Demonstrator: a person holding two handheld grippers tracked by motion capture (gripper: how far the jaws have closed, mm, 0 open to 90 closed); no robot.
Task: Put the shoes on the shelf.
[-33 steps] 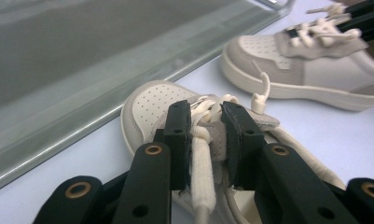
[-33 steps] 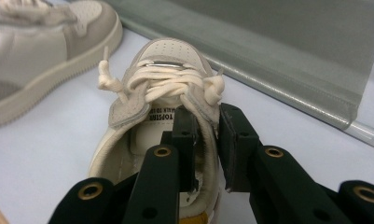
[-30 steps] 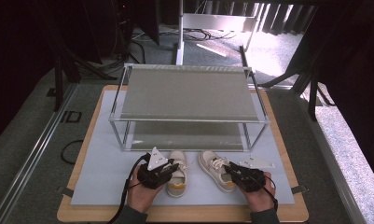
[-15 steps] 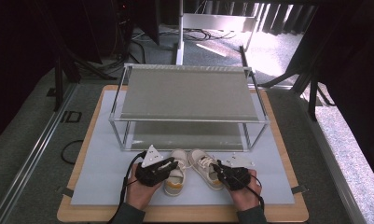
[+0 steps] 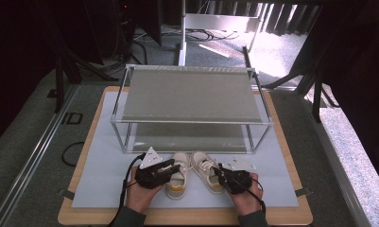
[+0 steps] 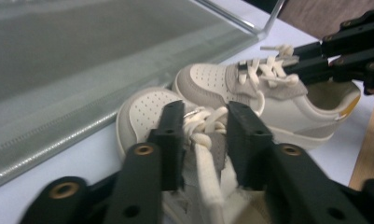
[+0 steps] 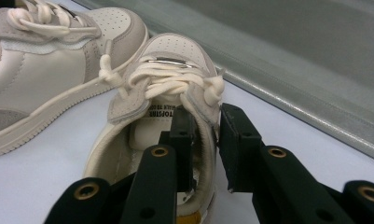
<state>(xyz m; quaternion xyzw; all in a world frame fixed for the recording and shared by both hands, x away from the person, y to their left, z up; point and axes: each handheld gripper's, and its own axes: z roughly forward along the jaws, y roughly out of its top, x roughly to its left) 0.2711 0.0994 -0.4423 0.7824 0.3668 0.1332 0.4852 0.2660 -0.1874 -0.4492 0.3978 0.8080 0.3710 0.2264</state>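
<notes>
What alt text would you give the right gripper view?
Two black fingers pinch the side wall of a cream lace-up sneaker at its opening, one finger inside. A matching sneaker lies beside it on the pale mat, near a grey shelf.

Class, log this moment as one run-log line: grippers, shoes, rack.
left gripper: jaws just opening, astride left shoe tongue | right gripper: pinching right shoe collar | rack: behind
</notes>
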